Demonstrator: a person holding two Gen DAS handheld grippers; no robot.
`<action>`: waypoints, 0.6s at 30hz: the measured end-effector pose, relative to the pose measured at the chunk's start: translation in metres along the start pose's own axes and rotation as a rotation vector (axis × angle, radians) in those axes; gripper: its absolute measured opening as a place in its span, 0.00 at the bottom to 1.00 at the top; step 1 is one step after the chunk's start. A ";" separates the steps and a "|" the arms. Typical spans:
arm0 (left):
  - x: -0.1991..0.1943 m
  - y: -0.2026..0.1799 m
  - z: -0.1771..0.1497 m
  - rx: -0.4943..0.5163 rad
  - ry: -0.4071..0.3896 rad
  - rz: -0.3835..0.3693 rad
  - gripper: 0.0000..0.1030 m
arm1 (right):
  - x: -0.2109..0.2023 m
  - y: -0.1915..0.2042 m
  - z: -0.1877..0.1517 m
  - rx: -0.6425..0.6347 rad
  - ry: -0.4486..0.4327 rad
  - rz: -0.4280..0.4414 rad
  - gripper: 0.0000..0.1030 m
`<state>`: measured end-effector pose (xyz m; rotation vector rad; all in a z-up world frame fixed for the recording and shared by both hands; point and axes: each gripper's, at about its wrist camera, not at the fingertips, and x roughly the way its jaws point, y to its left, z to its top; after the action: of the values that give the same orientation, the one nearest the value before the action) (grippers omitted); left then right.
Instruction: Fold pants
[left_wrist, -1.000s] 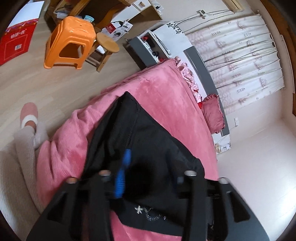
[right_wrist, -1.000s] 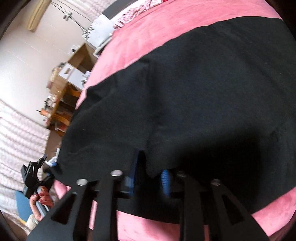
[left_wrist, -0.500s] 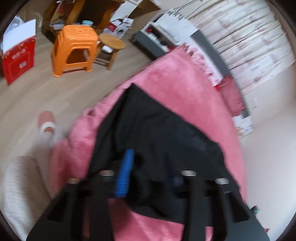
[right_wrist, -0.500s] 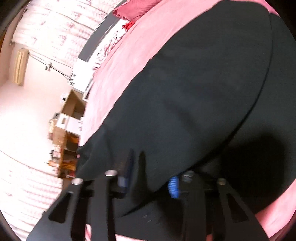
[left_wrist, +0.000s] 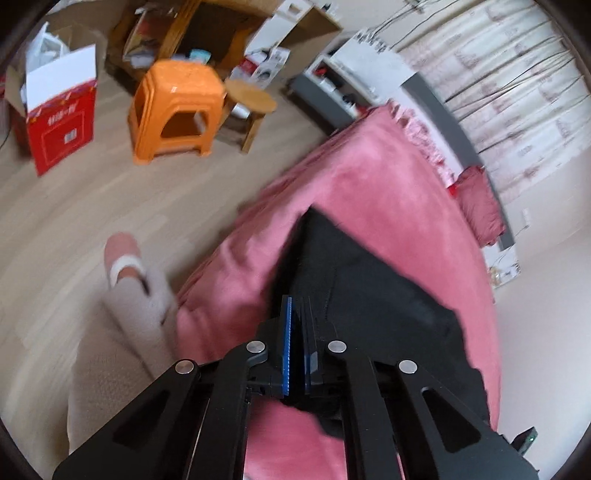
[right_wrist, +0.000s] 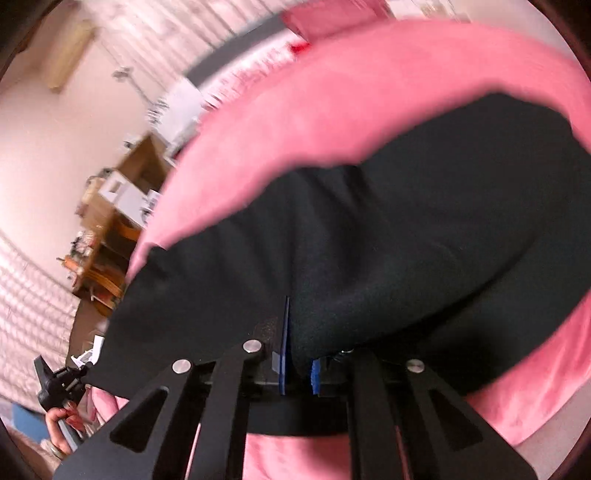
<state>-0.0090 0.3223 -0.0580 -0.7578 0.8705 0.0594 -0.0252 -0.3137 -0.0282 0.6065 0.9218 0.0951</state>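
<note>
- The black pants (left_wrist: 373, 295) lie on a bed covered by a pink blanket (left_wrist: 369, 192); in the left wrist view they stretch from a pointed end near the middle of the bed toward the camera.
- The left gripper (left_wrist: 297, 325) has its blue-padded fingers (left_wrist: 287, 332) drawn almost together, with a fold of the black cloth pinched between them at the near edge of the pants.
- The right gripper (right_wrist: 295, 332) is likewise nearly closed on the pants (right_wrist: 406, 229); one blue finger (right_wrist: 285, 332) shows as a thin edge, while the other is mostly covered by cloth draping over it.
- In the right wrist view the dark fabric fills most of the frame, with the pink blanket (right_wrist: 332, 103) curving round it above and below.
- At the far left of that view the person's hand (right_wrist: 59, 428) holds the other black gripper at a corner of the pants.
- Beside the bed is a pale wood floor (left_wrist: 74, 206). On it stand an orange plastic stool (left_wrist: 177, 110), a small round wooden stool (left_wrist: 251, 103) just beside it, and an open red and white cardboard box (left_wrist: 62, 122).
- The person's leg in light trousers and a pink slipper (left_wrist: 120, 251) stand near the bed edge.
- A dark red pillow (left_wrist: 480, 203) lies at the head of the bed, with patterned curtains (left_wrist: 517, 74) behind it.
</note>
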 end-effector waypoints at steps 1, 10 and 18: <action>0.005 0.003 -0.004 0.012 0.009 0.011 0.03 | 0.010 -0.009 -0.006 0.041 0.034 0.003 0.08; -0.004 -0.013 -0.008 0.064 -0.069 0.055 0.14 | 0.011 -0.025 -0.010 0.074 0.054 0.045 0.19; -0.020 -0.111 -0.020 0.314 -0.249 -0.010 0.67 | -0.007 -0.032 0.000 0.084 0.018 0.114 0.45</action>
<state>0.0023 0.2324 0.0123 -0.4482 0.6192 0.0076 -0.0353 -0.3424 -0.0403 0.7369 0.9117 0.1653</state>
